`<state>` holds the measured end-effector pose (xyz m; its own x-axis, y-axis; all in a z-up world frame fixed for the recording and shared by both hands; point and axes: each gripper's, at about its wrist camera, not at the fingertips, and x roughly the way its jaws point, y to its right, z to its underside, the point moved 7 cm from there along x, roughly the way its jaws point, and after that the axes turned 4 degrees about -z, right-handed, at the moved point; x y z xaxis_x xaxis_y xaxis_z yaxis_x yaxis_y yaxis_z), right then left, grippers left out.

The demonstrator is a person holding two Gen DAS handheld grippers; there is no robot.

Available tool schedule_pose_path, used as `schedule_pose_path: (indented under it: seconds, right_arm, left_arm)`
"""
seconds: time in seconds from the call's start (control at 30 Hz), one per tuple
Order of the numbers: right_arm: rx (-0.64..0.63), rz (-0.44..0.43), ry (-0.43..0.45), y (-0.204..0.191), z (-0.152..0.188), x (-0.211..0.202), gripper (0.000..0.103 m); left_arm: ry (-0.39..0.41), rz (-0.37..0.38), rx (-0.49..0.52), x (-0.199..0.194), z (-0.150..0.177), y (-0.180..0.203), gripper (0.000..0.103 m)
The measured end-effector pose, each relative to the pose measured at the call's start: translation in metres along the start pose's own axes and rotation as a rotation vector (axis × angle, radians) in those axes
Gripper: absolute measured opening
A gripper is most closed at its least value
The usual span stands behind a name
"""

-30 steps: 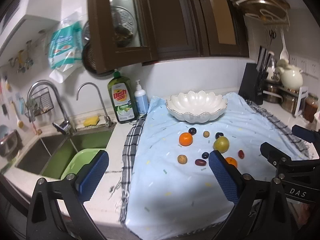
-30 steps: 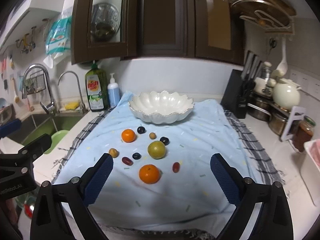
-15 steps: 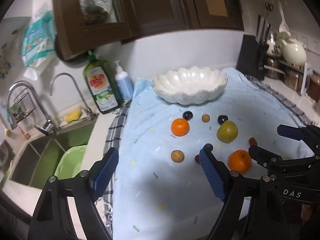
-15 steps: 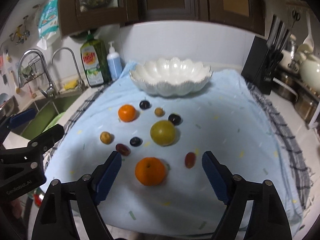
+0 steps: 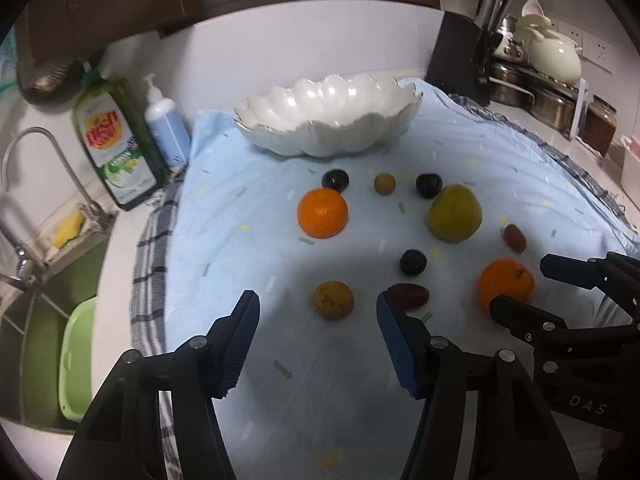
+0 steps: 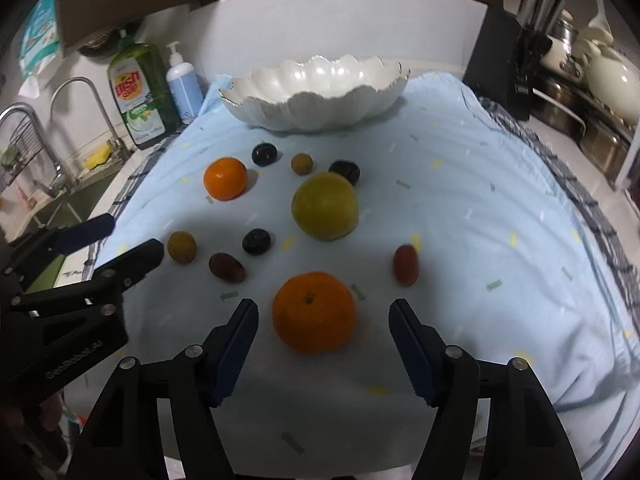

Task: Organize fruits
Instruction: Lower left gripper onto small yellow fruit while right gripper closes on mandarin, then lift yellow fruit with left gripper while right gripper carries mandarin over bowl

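Several fruits lie on a light blue cloth point(image 5: 280, 380) before an empty white scalloped bowl point(image 5: 328, 114), which also shows in the right wrist view point(image 6: 316, 92). My left gripper point(image 5: 318, 320) is open, just short of a small brown-yellow fruit point(image 5: 333, 299), with a dark red date point(image 5: 409, 295) by its right finger. My right gripper point(image 6: 322, 328) is open around the near orange point(image 6: 314, 311), apart from it. Further off lie a second orange point(image 6: 225, 178), a green-yellow pear point(image 6: 325, 205), dark plums point(image 6: 256, 241) and a red date point(image 6: 405, 265).
A sink with a green basin point(image 5: 78, 360) and tap point(image 5: 24, 208) lies left. Green dish soap point(image 5: 114, 148) and a pump bottle point(image 5: 166, 128) stand at the back left. A knife block point(image 5: 460, 56), pots and a white teapot point(image 5: 554, 52) stand at the right.
Both grippers have moved forward and down toward the fruits. The near orange now sits between the right fingers and the small brown-yellow fruit lies just ahead of the left ones.
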<state>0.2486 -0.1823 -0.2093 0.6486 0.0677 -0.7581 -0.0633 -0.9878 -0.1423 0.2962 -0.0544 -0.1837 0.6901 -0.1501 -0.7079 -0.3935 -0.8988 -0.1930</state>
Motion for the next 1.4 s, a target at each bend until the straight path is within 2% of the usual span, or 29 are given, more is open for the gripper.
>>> schedule_pose_path:
  seconds: [0.23, 0.4, 0.53, 0.87, 1.07, 1.4]
  right_arm:
    - [0.009, 0.048, -0.017, -0.006, 0.004, 0.008, 0.062]
    - [0.023, 0.065, -0.016, -0.005, 0.002, 0.011, 0.053]
    - [0.027, 0.058, -0.015, -0.007, 0.0, 0.013, 0.048]
    - [0.035, 0.057, -0.014, -0.009, -0.002, 0.01, 0.047]
    - [0.04, 0.055, 0.021, -0.013, -0.011, 0.0, 0.047]
    - [0.026, 0.059, 0.12, -0.023, -0.037, -0.028, 0.047]
  left_arm:
    - [-0.025, 0.055, 0.036, 0.022, 0.003, 0.001, 0.052]
    - [-0.039, 0.09, 0.04, 0.034, 0.002, 0.004, 0.044]
    - [-0.069, 0.125, 0.041, 0.042, 0.005, 0.009, 0.028]
    - [-0.077, 0.156, 0.015, 0.038, 0.004, 0.005, 0.027]
    - [-0.069, 0.182, -0.009, 0.025, -0.002, 0.0, 0.027]
    - [0.066, 0.161, 0.002, -0.013, -0.034, -0.015, 0.027]
